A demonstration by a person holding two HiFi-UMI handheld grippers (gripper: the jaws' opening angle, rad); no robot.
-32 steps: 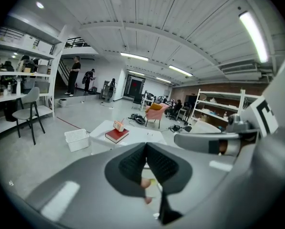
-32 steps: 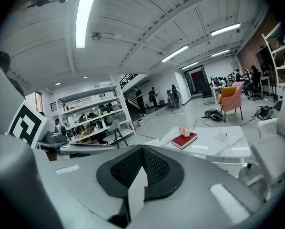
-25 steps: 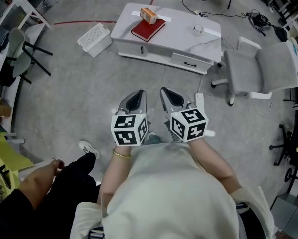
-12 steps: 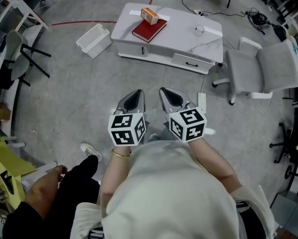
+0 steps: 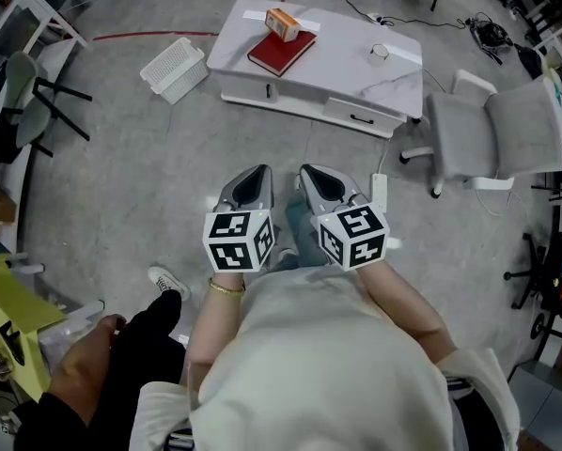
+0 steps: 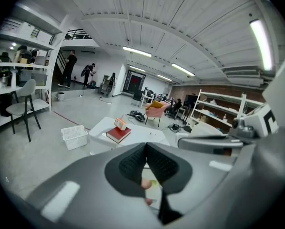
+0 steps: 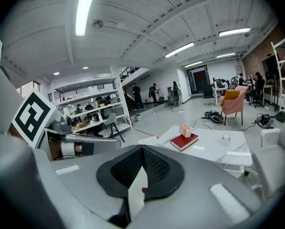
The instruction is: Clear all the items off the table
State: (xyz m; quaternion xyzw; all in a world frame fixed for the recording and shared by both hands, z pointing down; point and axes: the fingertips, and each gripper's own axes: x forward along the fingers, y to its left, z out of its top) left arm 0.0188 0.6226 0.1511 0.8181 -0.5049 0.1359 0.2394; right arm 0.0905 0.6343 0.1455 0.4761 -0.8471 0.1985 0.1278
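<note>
So we're standing well back from the low white counter [image 5: 347, 64], which sits at the far side of the grey floor [image 5: 140, 177], and all the stuff on it is waiting to be cleared. The red book [image 5: 280, 52] lies flat toward the counter's left end, and the small orange box [image 5: 282, 24] sits on top of it at its far edge. Over toward the right end a little clear glass [image 5: 380, 52] stands on its own, well apart from the book. Both sets of tongs are up in front of us on the near side, next to each other, aimed at the counter and tipped a bit downward. The left tongs [image 5: 258, 178] are pinched all the way together and empty, and the right tongs [image 5: 309, 178] are the same, jaws pressed tight on nothing. Neither one is anywhere close to the counter. Down on the floor, just off the counter's left end, there's a white basket [image 5: 174, 69] sitting at an angle. On the right side a grey chair [image 5: 492, 134] is parked near the counter's right end. Near left, right beside us, somebody else in a dark sleeve [image 5: 27, 412] has a hand [image 5: 85, 350] out, with a white shoe [image 5: 168, 280] showing on the floor just past it.
</note>
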